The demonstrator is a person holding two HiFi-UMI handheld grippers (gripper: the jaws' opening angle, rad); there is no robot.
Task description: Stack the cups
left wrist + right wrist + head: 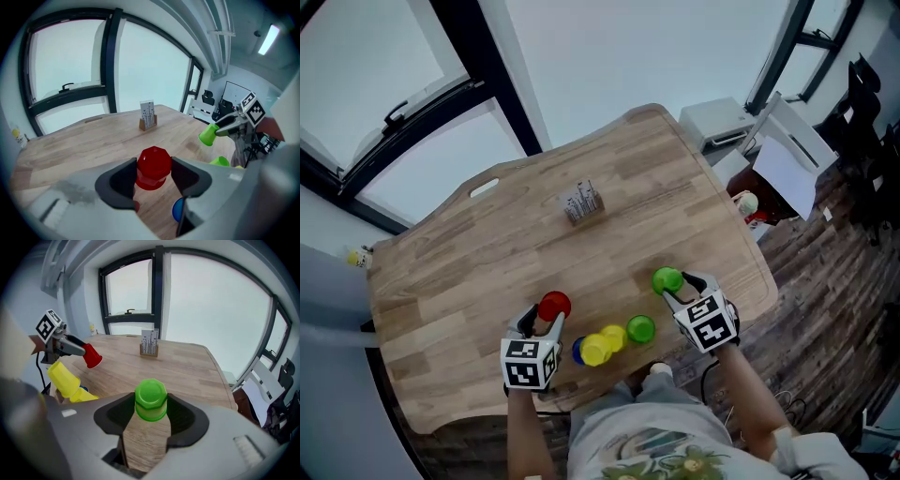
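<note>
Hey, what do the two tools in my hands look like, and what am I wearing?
Both the left tool and the right tool have pale grey bodies with dark, curved jaws, and each carries a white cube printed with black square markers. You wear a light T-shirt with a green and yellow print.
</note>
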